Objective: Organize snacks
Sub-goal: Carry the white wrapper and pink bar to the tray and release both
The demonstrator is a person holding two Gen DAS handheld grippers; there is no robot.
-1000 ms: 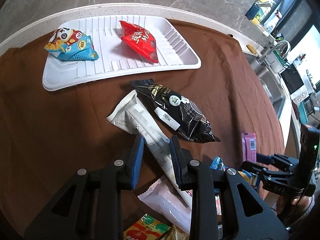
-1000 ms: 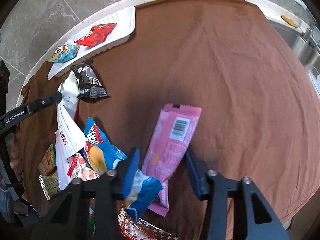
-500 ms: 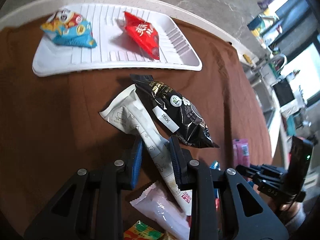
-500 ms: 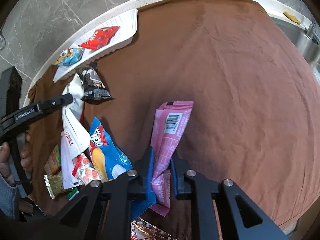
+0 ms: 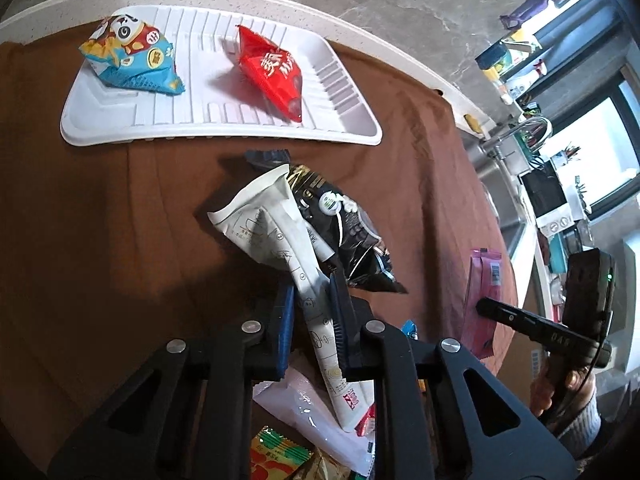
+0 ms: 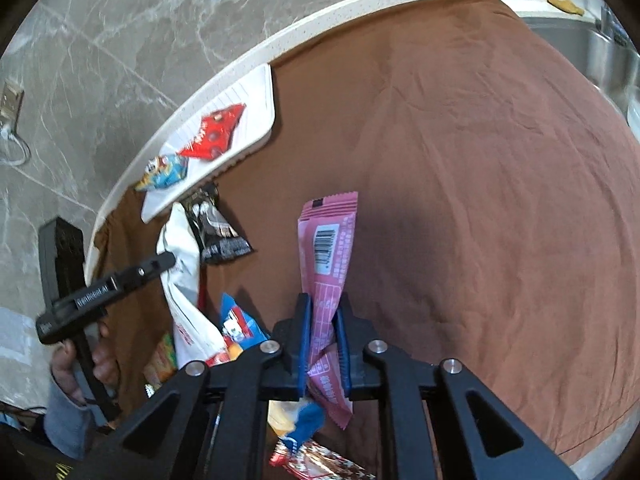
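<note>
My left gripper point(image 5: 313, 312) has its jaws closing on a long white packet point(image 5: 264, 216), pads pressing its middle. The packet's far end hangs raised over a black packet point(image 5: 348, 232) on the brown cloth. My right gripper point(image 6: 323, 336) is closing on a pink packet point(image 6: 328, 240), which stands up from its pads, barcode side showing. At the back, a white ribbed tray point(image 5: 224, 136) holds a blue cartoon packet point(image 5: 132, 56) and a red packet point(image 5: 272, 72). The left wrist view shows the right gripper point(image 5: 484, 304) with the pink packet point(image 5: 486, 276) at the right.
Several loose snacks lie heaped near me: a green and yellow packet point(image 5: 276, 452), a white packet point(image 5: 304, 404), a blue chip bag point(image 6: 240, 324). The brown cloth point(image 6: 480, 160) spreads to the right. A steel sink point(image 6: 608, 52) with a tap point(image 5: 532, 128) lies beyond it.
The right jaws went from wide apart to closed on the pink packet and raised it. The left jaws tightened on the white packet, whose far end lifted off the cloth.
</note>
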